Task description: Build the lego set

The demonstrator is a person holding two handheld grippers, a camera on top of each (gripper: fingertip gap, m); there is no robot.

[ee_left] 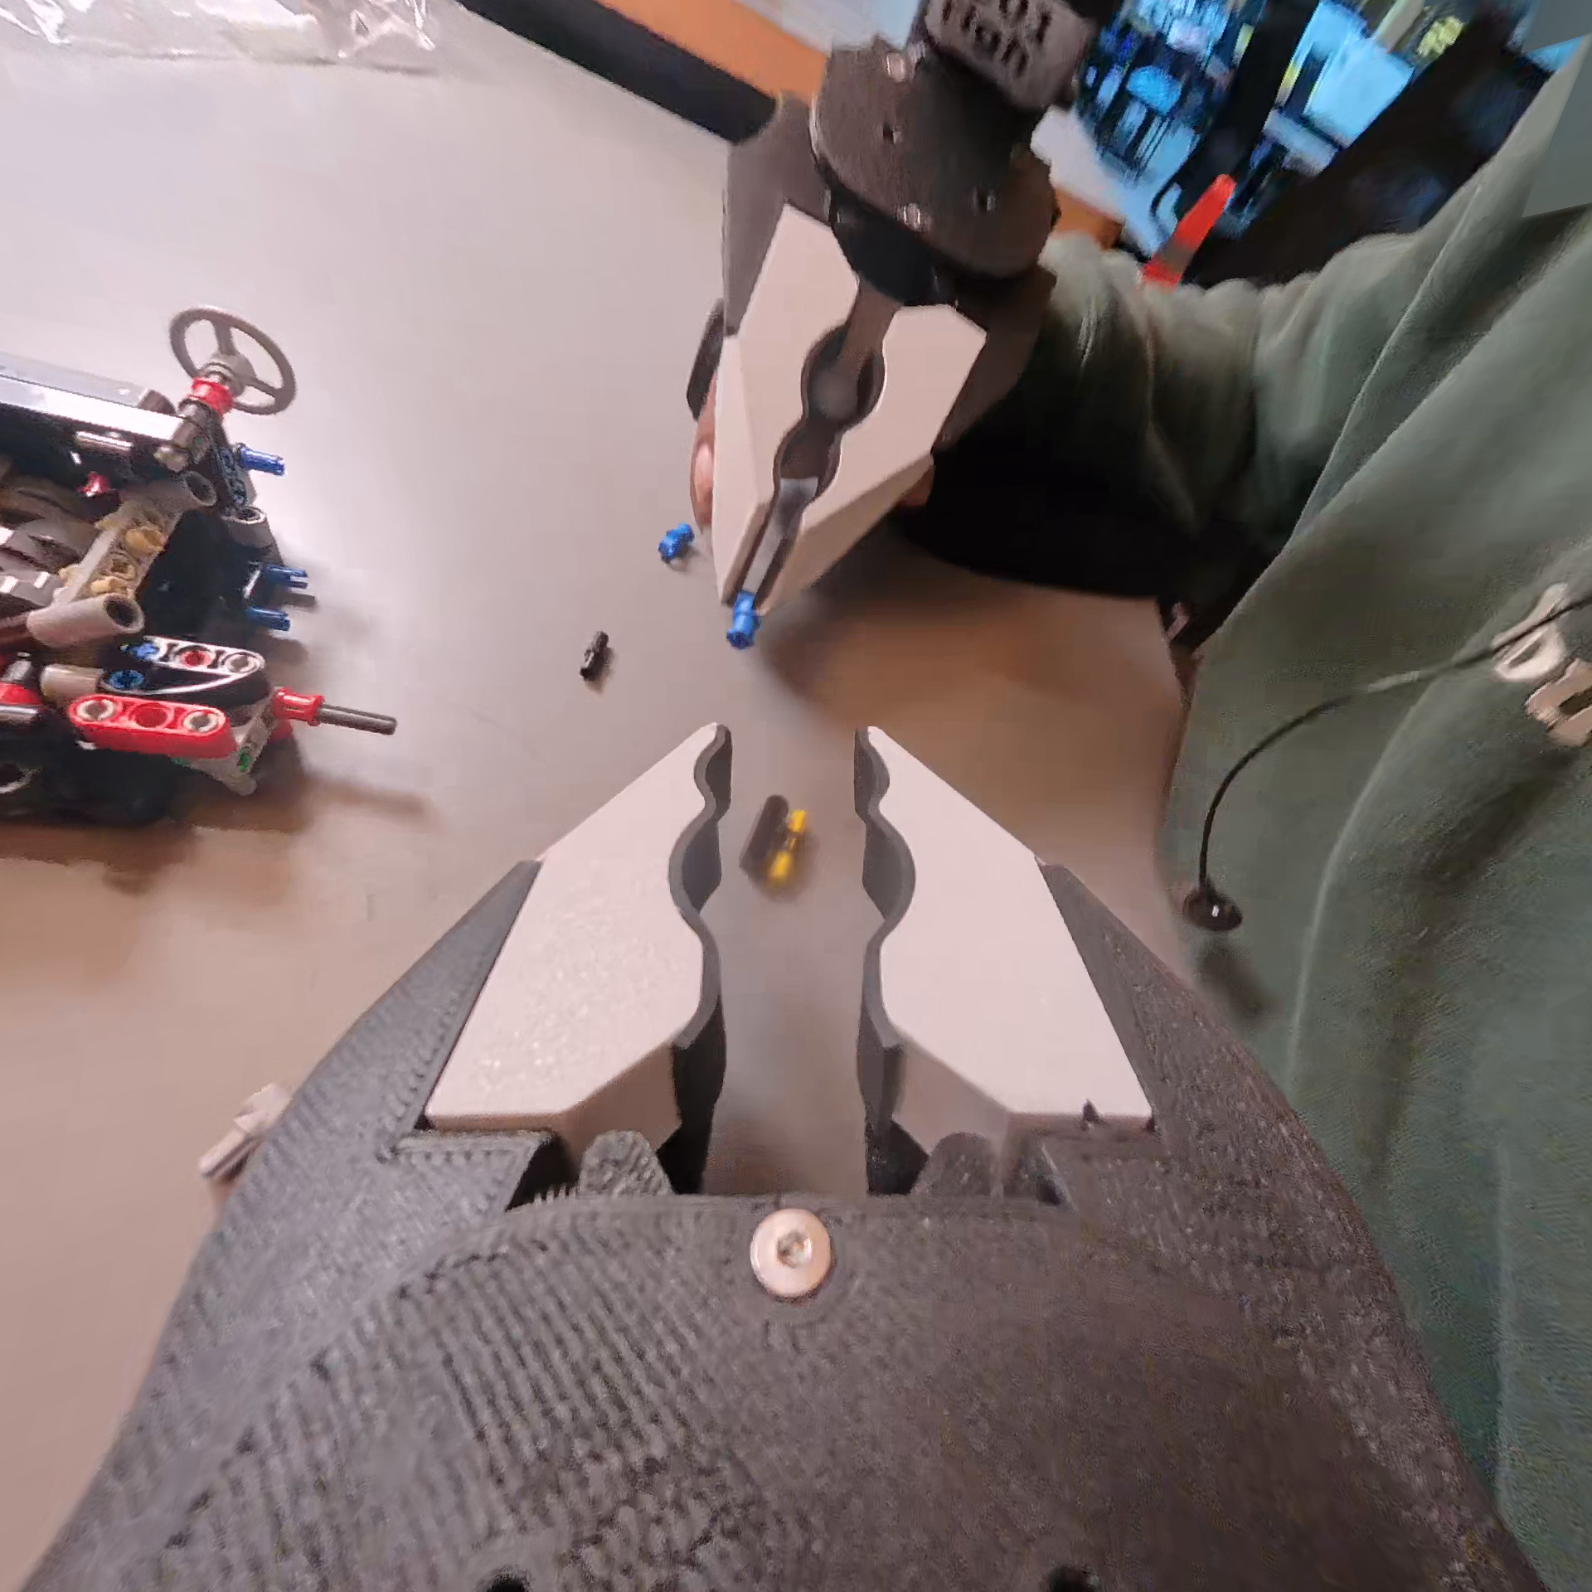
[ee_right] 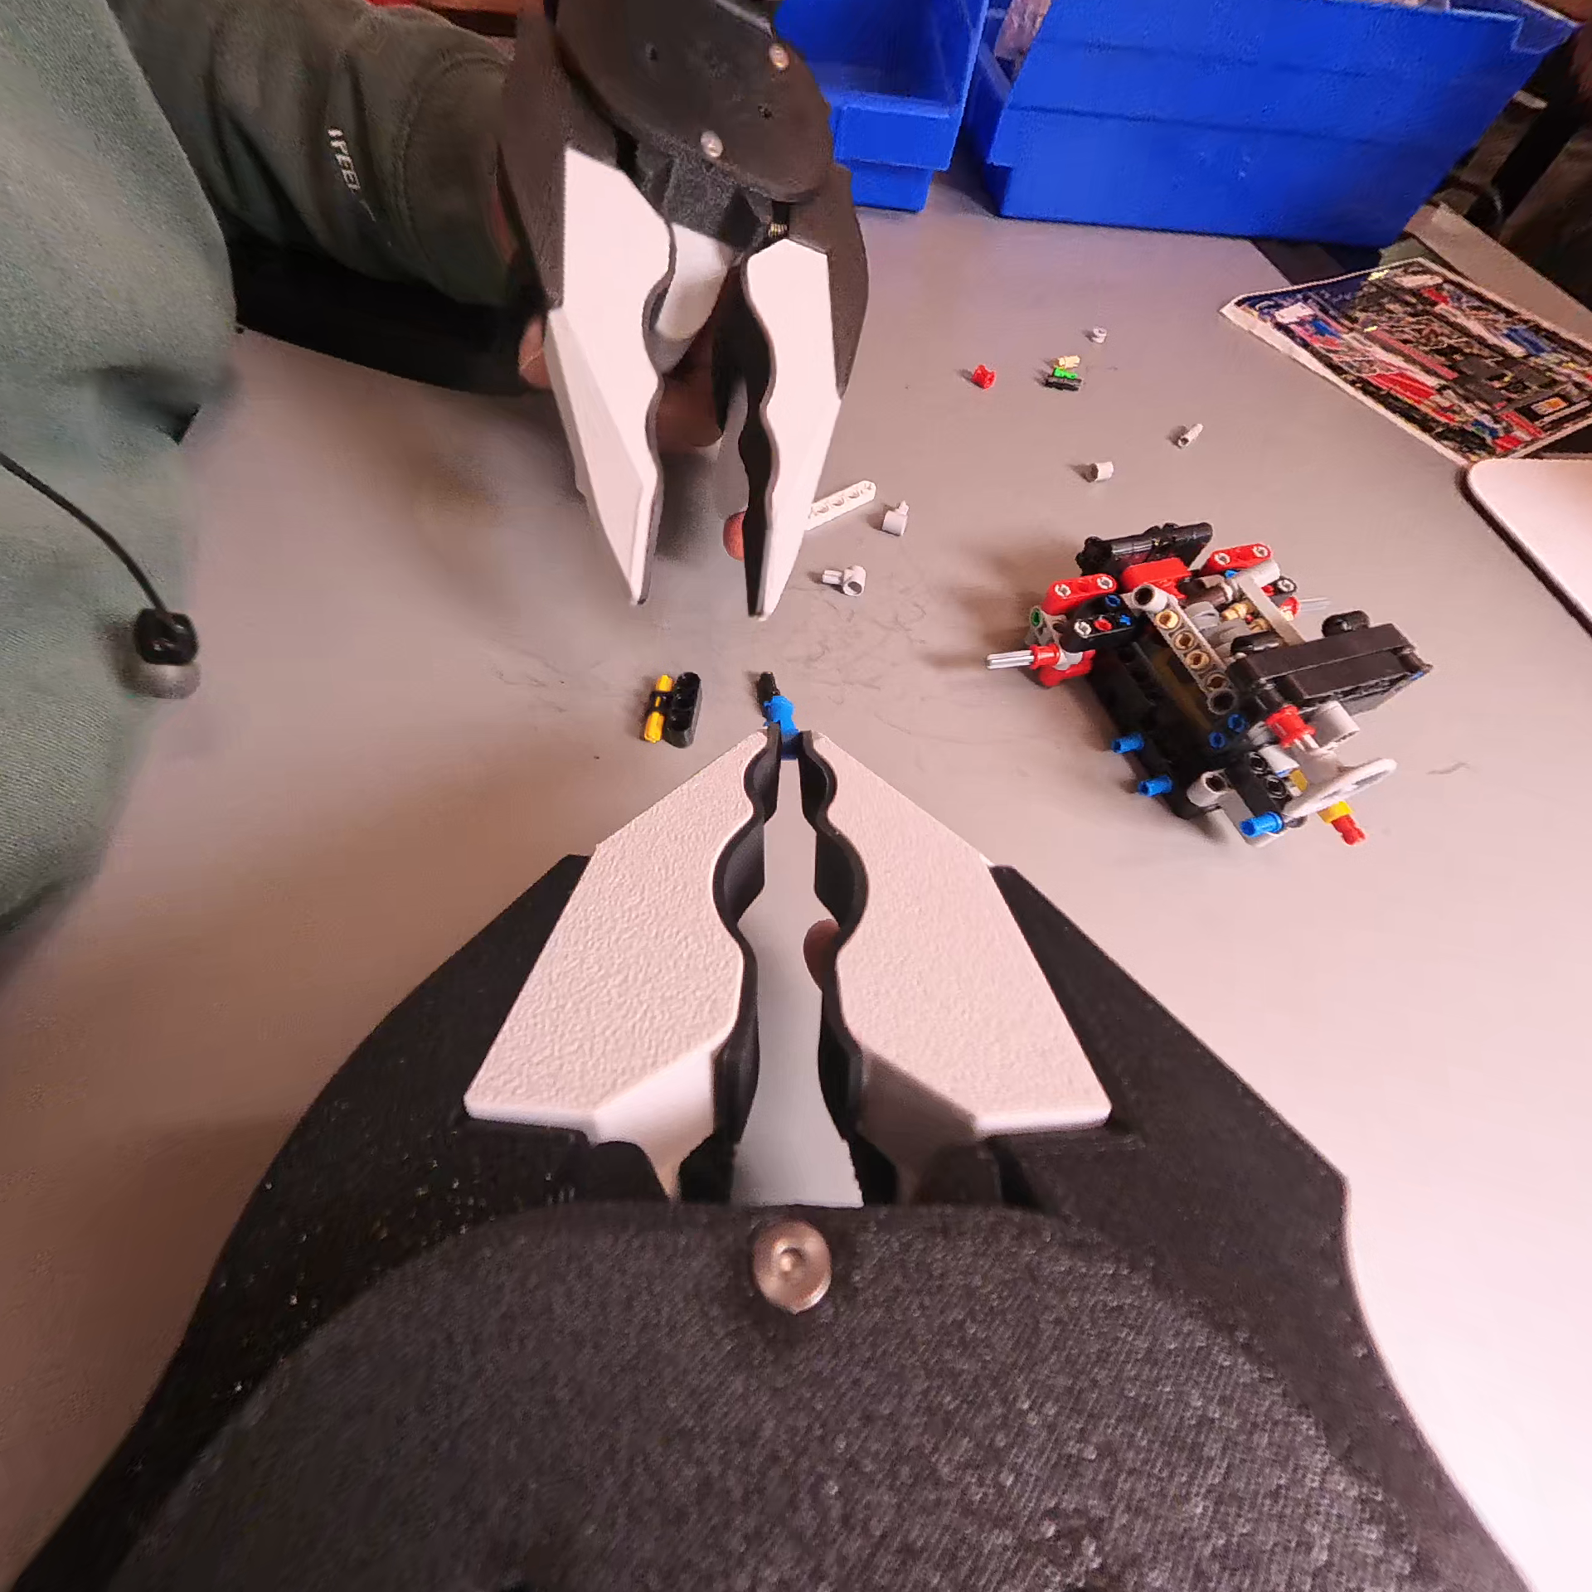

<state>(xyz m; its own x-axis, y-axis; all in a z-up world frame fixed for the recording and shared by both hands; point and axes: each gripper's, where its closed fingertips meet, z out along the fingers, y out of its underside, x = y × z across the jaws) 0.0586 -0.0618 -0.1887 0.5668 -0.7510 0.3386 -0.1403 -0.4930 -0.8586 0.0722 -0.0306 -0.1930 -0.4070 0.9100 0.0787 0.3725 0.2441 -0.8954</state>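
While the right gripper [ee_right: 786, 739] pinches a little blue pin [ee_right: 780, 712] right at its fingertips, the pin's far end sits down at the table [ee_right: 1120, 1077] surface, close to a tiny black pin [ee_right: 766, 683]; from this view you can't really tell whether those two touch; in the left wrist view the black pin [ee_left: 594, 654] lies clearly apart from the held blue one [ee_left: 741, 622], so go with that; the left gripper [ee_right: 696, 603] hangs just past them with its fingers spread and nothing between; a small black piece with a yellow pin stuck alongside it [ee_right: 673, 708] lies on the table under that gap, and it shows between the left fingers in the left view too [ee_left: 773, 847]; another loose blue pin [ee_left: 676, 543] sits near the right gripper's side; off to the right is the half-built car [ee_right: 1223, 680], lying on the table well apart from both grippers, grey steering wheel [ee_right: 1349, 784] at its near end, blue pins poking out of its side; a few grey bits [ee_right: 848, 579] and a red one [ee_right: 983, 376] are scattered beyond; further back there's the instruction booklet [ee_right: 1421, 353] and blue bins [ee_right: 1223, 112]; green sleeve [ee_right: 284, 138] fills the upper left.
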